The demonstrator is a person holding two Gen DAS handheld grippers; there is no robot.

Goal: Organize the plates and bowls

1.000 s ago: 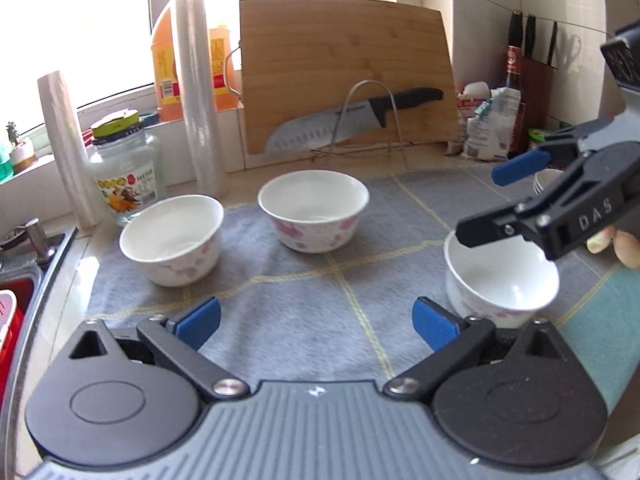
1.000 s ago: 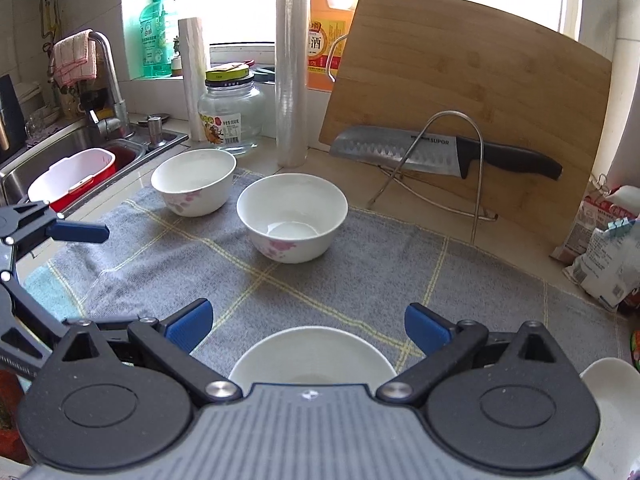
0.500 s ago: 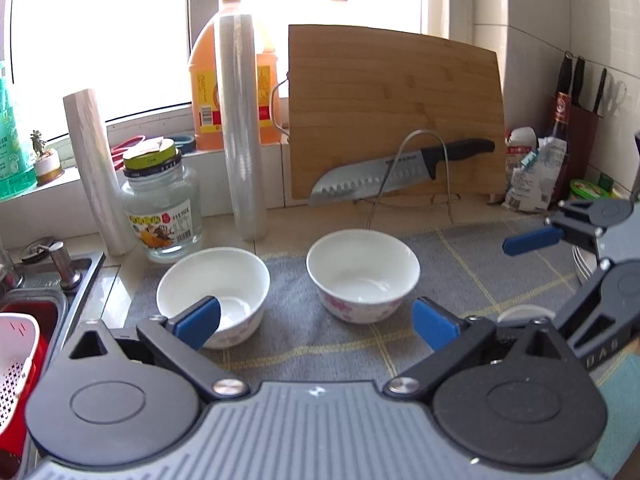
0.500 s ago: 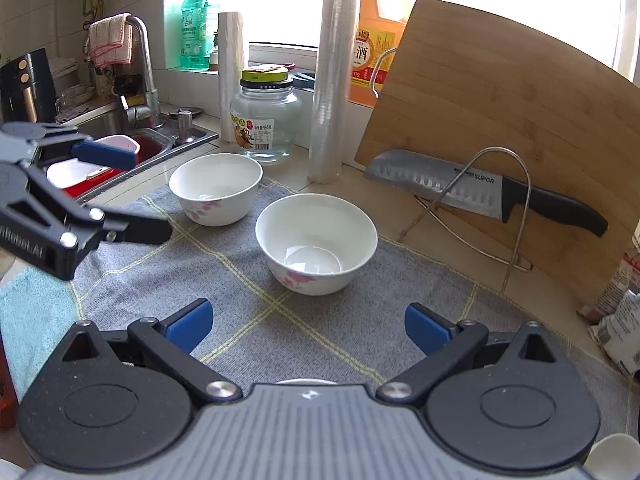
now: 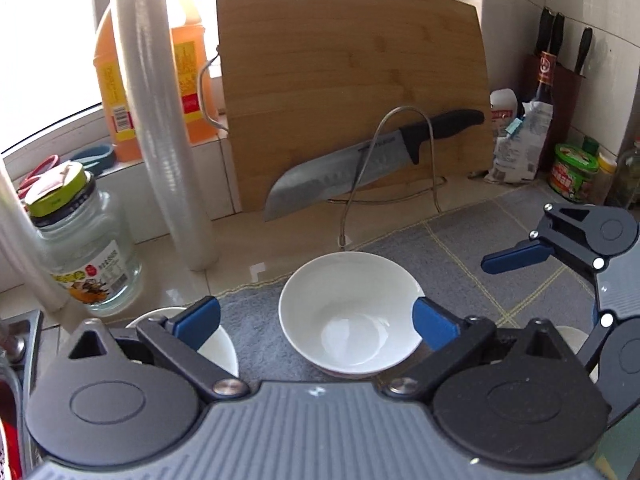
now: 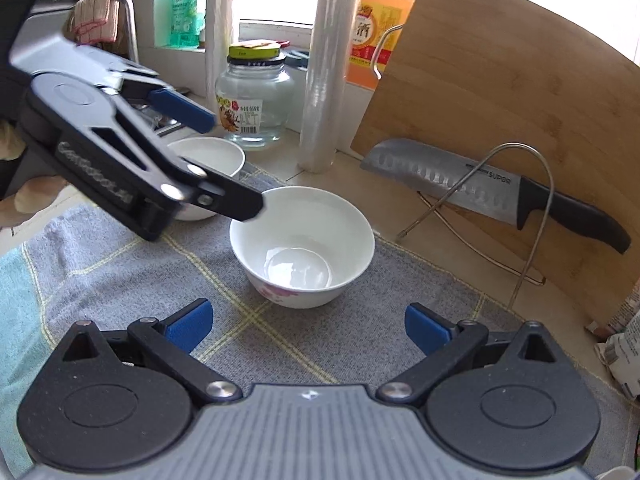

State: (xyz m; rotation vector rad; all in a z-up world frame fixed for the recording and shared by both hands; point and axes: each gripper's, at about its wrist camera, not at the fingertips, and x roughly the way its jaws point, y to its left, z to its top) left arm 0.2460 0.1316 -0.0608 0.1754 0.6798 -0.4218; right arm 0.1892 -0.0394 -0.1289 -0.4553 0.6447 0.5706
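Two white bowls with pink flowers stand on a grey cloth mat (image 6: 120, 272). The middle bowl (image 5: 350, 316) (image 6: 302, 246) is empty and upright. My left gripper (image 5: 316, 322) (image 6: 232, 162) hovers open just above it, with one finger near its rim and nothing held. The left bowl (image 5: 220, 346) (image 6: 216, 156) is partly hidden behind that gripper. My right gripper (image 6: 308, 324) is open and empty, a short way in front of the middle bowl. A sliver of a third white bowl (image 5: 572, 334) shows behind the right gripper's body.
A bamboo cutting board (image 5: 352, 80) leans on the back wall, with a knife (image 6: 480, 190) on a wire rack in front. A cling-film roll (image 5: 160, 120), a glass jar (image 6: 252, 100) and an oil bottle stand at the back left. A sink lies left, packets and a knife block right.
Both grippers moved forward towards the middle bowl, which now looks larger. The left gripper came down over the two bowls. The nearest bowl slipped out of the right wrist view. Both stay open.
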